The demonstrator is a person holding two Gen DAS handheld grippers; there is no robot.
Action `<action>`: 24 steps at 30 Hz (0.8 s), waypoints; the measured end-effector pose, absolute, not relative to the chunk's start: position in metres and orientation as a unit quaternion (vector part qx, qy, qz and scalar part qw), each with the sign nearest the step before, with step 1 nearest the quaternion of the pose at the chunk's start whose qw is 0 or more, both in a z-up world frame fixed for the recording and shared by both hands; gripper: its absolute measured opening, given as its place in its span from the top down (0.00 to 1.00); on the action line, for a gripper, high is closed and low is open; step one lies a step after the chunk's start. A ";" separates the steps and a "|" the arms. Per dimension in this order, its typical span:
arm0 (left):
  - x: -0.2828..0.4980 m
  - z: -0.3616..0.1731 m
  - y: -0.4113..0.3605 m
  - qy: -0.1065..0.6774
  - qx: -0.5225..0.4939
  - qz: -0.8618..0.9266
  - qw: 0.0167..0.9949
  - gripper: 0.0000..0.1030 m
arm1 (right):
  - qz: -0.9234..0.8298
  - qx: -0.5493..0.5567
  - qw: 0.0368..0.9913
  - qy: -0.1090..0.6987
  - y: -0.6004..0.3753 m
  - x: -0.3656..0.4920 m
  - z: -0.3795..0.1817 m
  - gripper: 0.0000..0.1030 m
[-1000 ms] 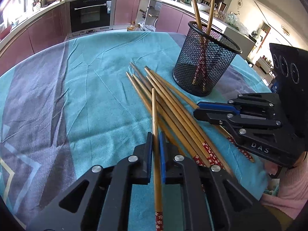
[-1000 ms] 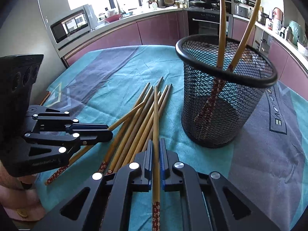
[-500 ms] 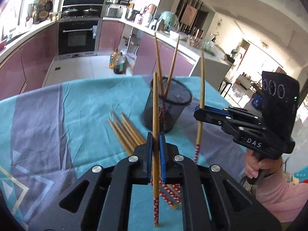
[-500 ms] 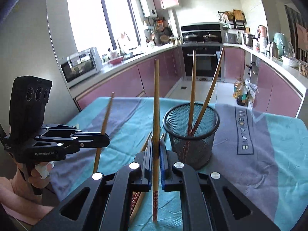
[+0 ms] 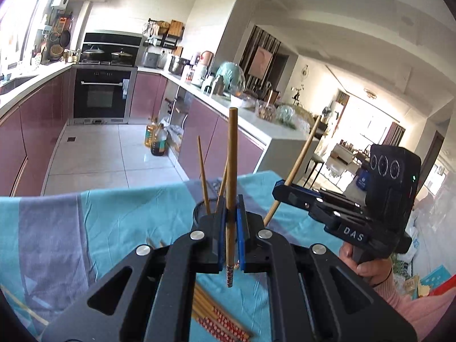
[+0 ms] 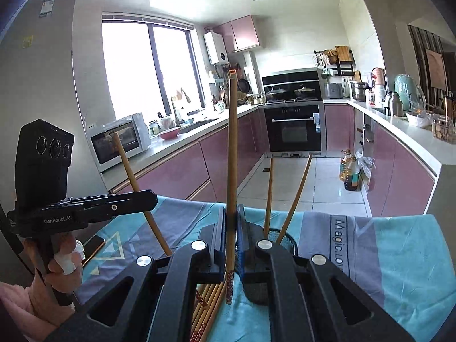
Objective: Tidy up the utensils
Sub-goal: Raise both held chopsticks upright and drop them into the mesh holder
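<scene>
Left wrist view, from the left: the teal and grey tablecloth [image 5: 114,222] covers the table. The left gripper [image 5: 231,213] has its blue-padded tongs clamped on one chopstick [image 5: 231,171], held upright, its red patterned end hanging below the pads. Just behind the tongs sits the black mesh holder [image 5: 198,213], mostly hidden, with two chopsticks in the holder [image 5: 203,176] leaning apart. Below the gripper lies the loose pile of chopsticks [image 5: 219,319] on the cloth; at least four show, the rest are covered. To the right, the right gripper [image 5: 280,192] is clamped on one tilted second chopstick [image 5: 299,165], with the right hand [image 5: 367,265] on its handle.

Right wrist view, from the left: the left hand [image 6: 61,268] grips a handle, and the left gripper's tongs pinch their one slanting chopstick. A phone [image 6: 92,246] lies on the cloth beside it. In the centre the right gripper's tongs close on its single upright chopstick. Right of it, the mesh holder stands on the cloth holding two sticks.
</scene>
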State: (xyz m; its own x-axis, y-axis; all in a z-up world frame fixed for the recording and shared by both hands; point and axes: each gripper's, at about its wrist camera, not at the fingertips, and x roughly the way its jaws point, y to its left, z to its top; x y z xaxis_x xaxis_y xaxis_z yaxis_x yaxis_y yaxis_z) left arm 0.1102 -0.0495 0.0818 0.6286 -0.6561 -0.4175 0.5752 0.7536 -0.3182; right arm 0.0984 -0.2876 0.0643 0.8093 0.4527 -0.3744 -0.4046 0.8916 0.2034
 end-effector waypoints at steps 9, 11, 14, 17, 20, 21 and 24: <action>0.138 0.119 -0.067 0.226 -0.083 -0.333 0.912 0.93 | 0.200 0.051 0.964 0.167 -0.295 0.117 0.090 0.94; 0.143 0.121 -0.074 0.224 -0.069 -0.324 0.917 0.93 | 0.194 0.051 0.964 0.172 -0.296 0.123 0.087 0.94; 0.151 0.117 -0.087 0.236 -0.042 -0.314 0.918 0.93 | 0.191 0.049 0.961 0.193 -0.295 0.135 0.076 0.94; 0.156 0.104 -0.100 0.263 -0.011 -0.313 0.913 0.93 | 0.188 0.044 0.956 0.221 -0.292 0.143 0.061 0.94; 0.161 0.086 -0.111 0.296 0.018 -0.314 0.902 0.93 | 0.188 0.040 0.949 0.251 -0.292 0.152 0.047 0.94; 0.164 0.080 -0.115 0.307 0.025 -0.314 0.898 0.93 | 0.186 0.036 0.947 0.261 -0.291 0.156 0.043 0.94; 0.169 0.065 -0.123 0.329 0.040 -0.316 0.889 0.93 | 0.185 0.027 0.939 0.290 -0.286 0.164 0.033 0.94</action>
State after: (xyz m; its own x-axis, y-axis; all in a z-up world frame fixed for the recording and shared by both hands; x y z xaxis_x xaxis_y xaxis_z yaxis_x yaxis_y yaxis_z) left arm 0.1694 -0.1233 0.0650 0.5835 -0.5354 -0.6107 0.5878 0.7973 -0.1374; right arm 0.1641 -0.2864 0.0326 0.7633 0.3620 -0.5351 -0.3309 0.9304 0.1574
